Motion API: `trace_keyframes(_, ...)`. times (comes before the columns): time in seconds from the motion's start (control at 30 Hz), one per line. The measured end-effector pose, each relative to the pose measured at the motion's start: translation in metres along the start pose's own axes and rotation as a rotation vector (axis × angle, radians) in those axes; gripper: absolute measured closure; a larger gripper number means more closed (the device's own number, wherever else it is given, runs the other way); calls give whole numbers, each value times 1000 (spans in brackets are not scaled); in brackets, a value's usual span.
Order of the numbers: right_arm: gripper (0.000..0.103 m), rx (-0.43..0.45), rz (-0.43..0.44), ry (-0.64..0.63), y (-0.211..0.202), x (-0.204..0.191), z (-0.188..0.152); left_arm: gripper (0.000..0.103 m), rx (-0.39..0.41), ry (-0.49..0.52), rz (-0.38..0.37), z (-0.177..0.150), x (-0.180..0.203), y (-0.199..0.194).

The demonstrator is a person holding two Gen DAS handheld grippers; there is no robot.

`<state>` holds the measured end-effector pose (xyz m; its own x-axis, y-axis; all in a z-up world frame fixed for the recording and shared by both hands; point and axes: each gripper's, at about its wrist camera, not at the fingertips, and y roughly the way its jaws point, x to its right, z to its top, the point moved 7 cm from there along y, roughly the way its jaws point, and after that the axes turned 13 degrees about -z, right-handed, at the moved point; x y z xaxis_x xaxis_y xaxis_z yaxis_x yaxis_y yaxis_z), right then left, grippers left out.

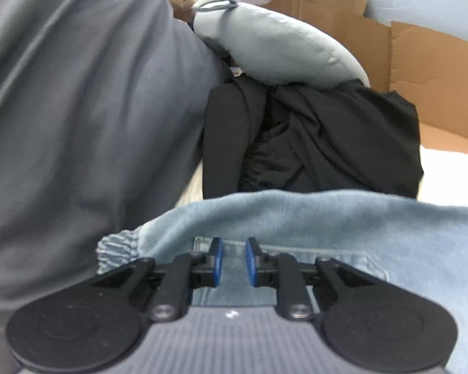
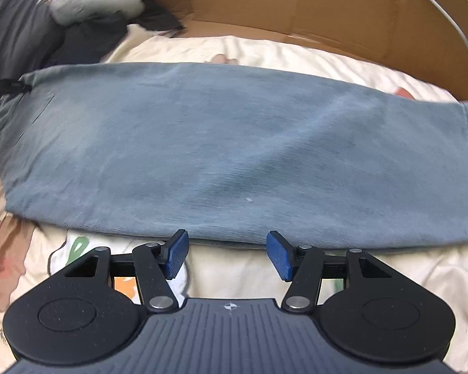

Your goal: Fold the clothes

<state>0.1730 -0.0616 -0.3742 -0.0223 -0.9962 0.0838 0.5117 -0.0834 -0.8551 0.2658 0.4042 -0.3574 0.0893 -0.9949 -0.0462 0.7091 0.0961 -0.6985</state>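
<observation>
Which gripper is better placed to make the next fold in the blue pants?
Left, probably. The left gripper sits narrow-jawed over the blue pants near the waistband; the right gripper is open, just short of their near edge.

Your left wrist camera sits low and close over the blue trousers [image 1: 296,218], facing the cardboard [image 1: 421,62], your right wrist camera looks steeply down across them, both sharing trousers and cardboard.
</observation>
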Motion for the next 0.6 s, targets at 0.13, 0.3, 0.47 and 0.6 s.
trace_keyframes(0.13, 41, -24, -9, -17, 2, 5, -12, 90, -49, -78, -4, 2, -9, 27)
trace_keyframes(0.3, 41, -18, -21, -9, -6, 10, -20, 91, -104, -117, 7, 8, -8, 35)
trace_keyframes(0.47, 41, -14, -21, 12, -9, 14, -26, 86, -65, -153, -21, 15, -20, -10)
trace_keyframes(0.6, 41, 5, -49, 1, -11, 11, -28, 86, 23, -189, -15, 8, -40, -58)
